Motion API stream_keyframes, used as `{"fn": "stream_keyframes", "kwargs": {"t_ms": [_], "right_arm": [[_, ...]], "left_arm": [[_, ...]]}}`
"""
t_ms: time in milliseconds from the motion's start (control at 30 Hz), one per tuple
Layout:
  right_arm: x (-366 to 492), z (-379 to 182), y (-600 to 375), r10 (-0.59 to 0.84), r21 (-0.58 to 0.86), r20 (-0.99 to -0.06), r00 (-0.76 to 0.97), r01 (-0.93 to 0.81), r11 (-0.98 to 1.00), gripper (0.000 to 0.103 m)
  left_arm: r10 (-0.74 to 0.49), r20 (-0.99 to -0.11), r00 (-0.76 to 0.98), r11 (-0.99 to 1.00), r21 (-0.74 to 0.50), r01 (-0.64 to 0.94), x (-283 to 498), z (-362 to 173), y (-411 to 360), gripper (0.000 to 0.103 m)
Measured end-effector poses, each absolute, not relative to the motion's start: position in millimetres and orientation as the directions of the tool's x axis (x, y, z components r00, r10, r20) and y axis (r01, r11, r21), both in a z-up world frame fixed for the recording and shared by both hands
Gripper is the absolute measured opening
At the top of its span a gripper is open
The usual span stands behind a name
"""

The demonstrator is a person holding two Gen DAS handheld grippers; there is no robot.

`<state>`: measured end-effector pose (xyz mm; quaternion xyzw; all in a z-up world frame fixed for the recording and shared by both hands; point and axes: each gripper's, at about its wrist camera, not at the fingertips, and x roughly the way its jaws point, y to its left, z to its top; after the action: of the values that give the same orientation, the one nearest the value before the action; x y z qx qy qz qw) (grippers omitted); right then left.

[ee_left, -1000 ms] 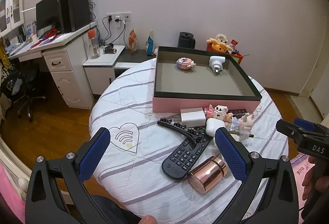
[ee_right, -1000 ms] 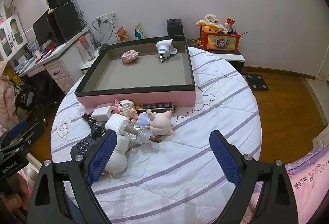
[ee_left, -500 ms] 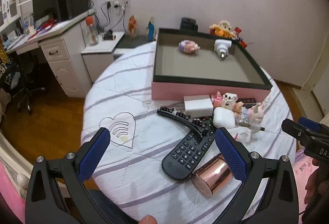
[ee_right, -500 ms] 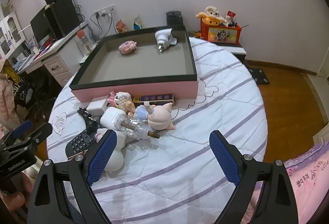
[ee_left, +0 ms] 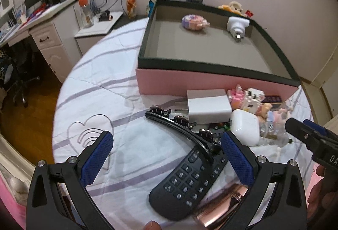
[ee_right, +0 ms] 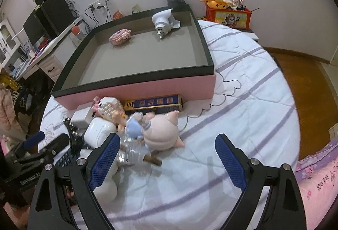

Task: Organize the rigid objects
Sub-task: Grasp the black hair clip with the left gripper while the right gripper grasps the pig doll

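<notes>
Rigid objects (ee_left: 213, 111) sit clustered on the counter (ee_right: 243, 124) against the pink tray's (ee_right: 169, 87) near wall, my left tongs (ee_left: 166, 158) released above the black remote (ee_left: 188, 183), right tongs (ee_right: 165, 159) released beside the pig figurine (ee_right: 162, 130).

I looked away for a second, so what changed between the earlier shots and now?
Both open grippers dropped closer to the clutter: the left gripper toward the remote, the right gripper toward the pig figurine. Nothing was grasped or released. Objects and the pink box stayed put.
</notes>
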<state>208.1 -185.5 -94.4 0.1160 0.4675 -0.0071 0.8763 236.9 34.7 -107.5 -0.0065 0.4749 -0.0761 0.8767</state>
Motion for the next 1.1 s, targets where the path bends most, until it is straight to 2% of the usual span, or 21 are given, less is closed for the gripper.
{"fn": "stream_keyframes", "kwargs": {"t_ms": [167, 200, 267, 333, 433, 467, 533, 567, 600, 733, 833, 867, 900, 1100], "right_arm": [[223, -106, -191, 0.111, 0.224, -0.825, 0.555, 0.14, 0.965, 0.093], [227, -109, -192, 0.116, 0.227, -0.828, 0.548, 0.139, 0.964, 0.09], [231, -114, -193, 0.136, 0.244, -0.834, 0.535, 0.137, 0.96, 0.077], [233, -117, -194, 0.156, 0.26, -0.829, 0.537, 0.124, 0.958, 0.074], [233, -115, -191, 0.177, 0.271, -0.819, 0.546, 0.096, 0.958, 0.061], [232, -115, -190, 0.185, 0.276, -0.816, 0.548, 0.087, 0.957, 0.054], [231, -112, -185, 0.201, 0.281, -0.808, 0.553, 0.063, 0.958, 0.047], [231, -111, -184, 0.19, 0.267, -0.81, 0.554, 0.061, 0.962, 0.047], [231, -110, -182, 0.182, 0.256, -0.812, 0.555, 0.058, 0.965, 0.047], [231, -109, -184, 0.184, 0.258, -0.813, 0.552, 0.059, 0.964, 0.047], [232, -110, -183, 0.181, 0.251, -0.811, 0.556, 0.051, 0.967, 0.047], [233, -110, -183, 0.182, 0.252, -0.81, 0.557, 0.051, 0.967, 0.047], [233, -111, -183, 0.182, 0.252, -0.81, 0.558, 0.051, 0.966, 0.047], [227, -107, -184, 0.175, 0.247, -0.806, 0.566, 0.052, 0.968, 0.046]], "left_arm": [[-0.174, -0.843, 0.508, 0.984, -0.126, 0.126, 248, -120, 33, 0.103], [-0.183, -0.842, 0.508, 0.982, -0.137, 0.127, 250, -121, 33, 0.103], [-0.198, -0.839, 0.507, 0.98, -0.152, 0.131, 252, -123, 33, 0.103], [-0.215, -0.836, 0.505, 0.976, -0.17, 0.134, 253, -124, 36, 0.103], [-0.251, -0.824, 0.508, 0.968, -0.205, 0.146, 252, -126, 40, 0.1], [-0.258, -0.82, 0.51, 0.966, -0.212, 0.149, 252, -125, 41, 0.097], [-0.278, -0.811, 0.514, 0.96, -0.229, 0.159, 250, -124, 44, 0.089], [-0.289, -0.808, 0.514, 0.957, -0.239, 0.163, 250, -123, 45, 0.082], [-0.286, -0.807, 0.517, 0.958, -0.238, 0.158, 250, -123, 47, 0.07], [-0.304, -0.805, 0.51, 0.953, -0.256, 0.164, 250, -123, 49, 0.063], [-0.32, -0.798, 0.511, 0.947, -0.27, 0.172, 248, -122, 49, 0.052], [-0.322, -0.797, 0.511, 0.947, -0.271, 0.175, 248, -121, 48, 0.046], [-0.315, -0.799, 0.512, 0.949, -0.262, 0.176, 247, -121, 47, 0.031], [-0.311, -0.801, 0.511, 0.95, -0.267, 0.159, 243, -124, 63, 0.024]]}}
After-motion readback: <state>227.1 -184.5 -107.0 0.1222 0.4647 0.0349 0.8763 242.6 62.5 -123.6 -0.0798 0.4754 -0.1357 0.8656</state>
